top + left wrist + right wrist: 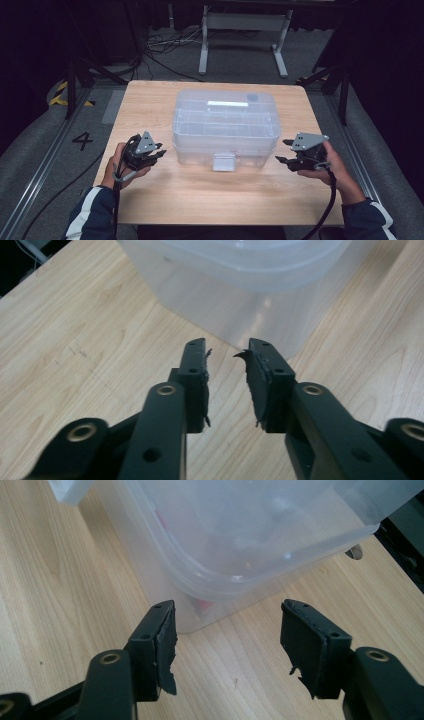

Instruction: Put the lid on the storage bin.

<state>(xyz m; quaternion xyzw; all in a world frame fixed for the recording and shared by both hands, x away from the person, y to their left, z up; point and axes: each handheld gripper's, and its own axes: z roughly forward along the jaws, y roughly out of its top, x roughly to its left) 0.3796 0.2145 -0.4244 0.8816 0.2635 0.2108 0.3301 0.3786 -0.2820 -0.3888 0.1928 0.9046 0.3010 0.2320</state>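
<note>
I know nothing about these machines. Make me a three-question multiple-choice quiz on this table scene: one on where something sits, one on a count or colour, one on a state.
1. Where is the clear plastic box?
A. on the floor
B. on the wooden table, between the two claws
C. held up in the air

2. How many claws does the person hold?
A. one
B. two
C. three

3. How does the right claw stand?
A. clamped on the box
B. shut on nothing
C. open, with nothing between its jaws

Answers:
1 B: the high view shows the box resting mid-table, with the left claw on its other side.
2 B: one in each hand.
3 C: the right gripper view shows a wide gap over bare wood.
</note>
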